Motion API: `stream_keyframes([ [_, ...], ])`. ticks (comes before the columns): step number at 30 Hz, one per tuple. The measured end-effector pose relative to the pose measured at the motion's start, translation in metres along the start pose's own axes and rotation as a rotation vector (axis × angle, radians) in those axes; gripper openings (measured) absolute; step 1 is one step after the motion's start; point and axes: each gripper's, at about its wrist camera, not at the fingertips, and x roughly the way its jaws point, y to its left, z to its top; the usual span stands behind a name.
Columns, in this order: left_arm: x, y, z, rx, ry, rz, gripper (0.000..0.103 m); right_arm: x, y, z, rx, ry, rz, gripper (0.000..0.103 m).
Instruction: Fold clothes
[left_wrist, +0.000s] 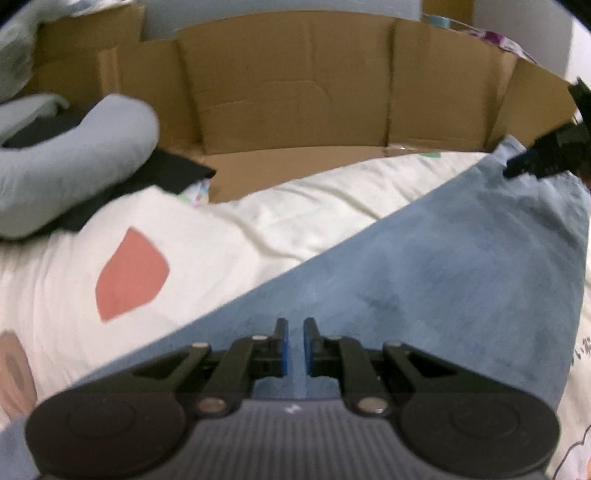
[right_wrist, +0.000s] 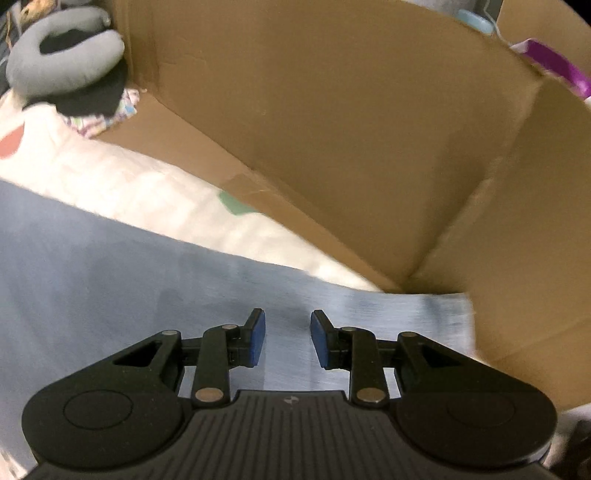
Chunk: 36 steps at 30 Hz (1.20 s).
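At far left a grey U-shaped neck pillow (left_wrist: 74, 162) rests on folded black cloth (left_wrist: 173, 171), seemingly set aside off the working area. The cream bedsheet with coral patches (left_wrist: 129, 273) serves as the folding surface, walled by brown cardboard panels (left_wrist: 288, 96). The blue soft-fabric garment (left_wrist: 424, 266) lies spread diagonally over the sheet. The left gripper (left_wrist: 295, 347) hangs above it, jaws nearly shut with a thin fold of the blue fabric apparently between them. Rightmost, the right gripper (right_wrist: 287, 338) stands parted over the garment's far end, gripping nothing
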Motion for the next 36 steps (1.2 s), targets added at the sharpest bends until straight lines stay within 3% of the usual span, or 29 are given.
stream_keyframes([
  [2, -0.001, 0.002, -0.003, -0.019, -0.005, 0.003, 0.01, 0.02, 0.01, 0.002, 0.03, 0.02, -0.056, 0.033],
  [8, -0.004, 0.006, -0.01, -0.031, -0.003, 0.012, 0.01, 0.03, -0.019, 0.004, 0.232, 0.025, -0.173, 0.033],
  [17, 0.005, 0.021, -0.025, -0.096, 0.038, 0.054, 0.014, 0.054, -0.049, 0.027, 0.288, 0.045, -0.286, 0.033],
  [21, 0.008, 0.027, -0.024, -0.145, 0.033, 0.052, 0.014, 0.054, -0.056, 0.036, 0.332, 0.032, -0.259, 0.033],
  [25, -0.005, 0.022, -0.017, -0.152, 0.006, 0.055, 0.015, 0.022, -0.055, 0.043, 0.341, -0.029, -0.228, 0.034],
  [27, -0.013, 0.018, -0.017, -0.149, -0.004, 0.049, 0.021, 0.002, -0.057, 0.041, 0.347, -0.049, -0.192, 0.034],
  [30, -0.026, 0.013, -0.019, -0.159, -0.009, 0.043, 0.026, -0.025, -0.057, 0.029, 0.292, -0.039, -0.137, 0.034],
  [36, -0.056, 0.003, -0.03, -0.204, -0.014, 0.038, 0.026, -0.07, -0.047, -0.007, 0.156, -0.031, -0.138, 0.035],
])
